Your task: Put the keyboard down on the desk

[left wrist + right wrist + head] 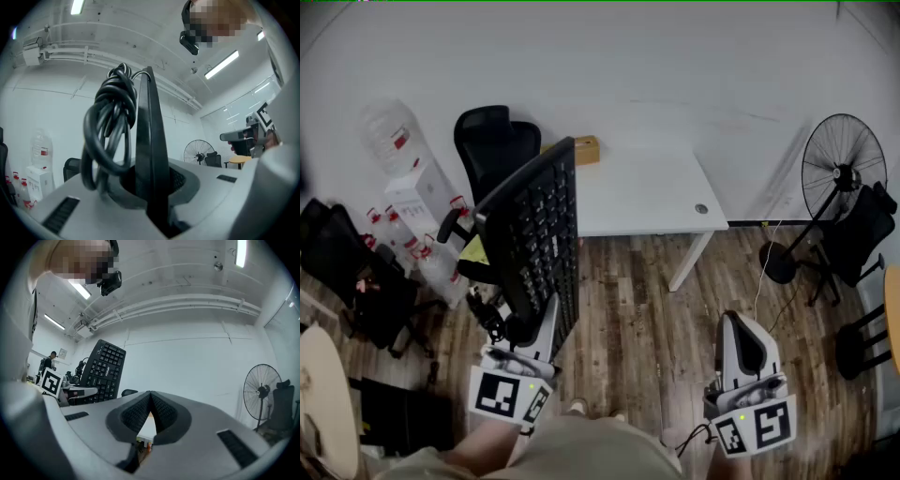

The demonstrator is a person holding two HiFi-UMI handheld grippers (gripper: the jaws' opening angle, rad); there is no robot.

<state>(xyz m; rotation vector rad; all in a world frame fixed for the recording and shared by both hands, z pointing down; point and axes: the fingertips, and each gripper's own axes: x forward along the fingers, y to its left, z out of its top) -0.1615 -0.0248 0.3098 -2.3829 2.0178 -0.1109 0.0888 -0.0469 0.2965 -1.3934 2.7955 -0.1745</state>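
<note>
Left claw point(152, 197) clamps keyboard point(539, 234) edge; right claw point(150, 394) closed, empty

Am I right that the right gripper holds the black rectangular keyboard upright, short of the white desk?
Not quite: it is the left gripper that grips the black rectangular keyboard upright, as the left gripper view shows. The right gripper has its jaws together on nothing.

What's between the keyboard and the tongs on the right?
Just wooden floor. The head view shows nothing lying between the keyboard and the right tongs.
</note>
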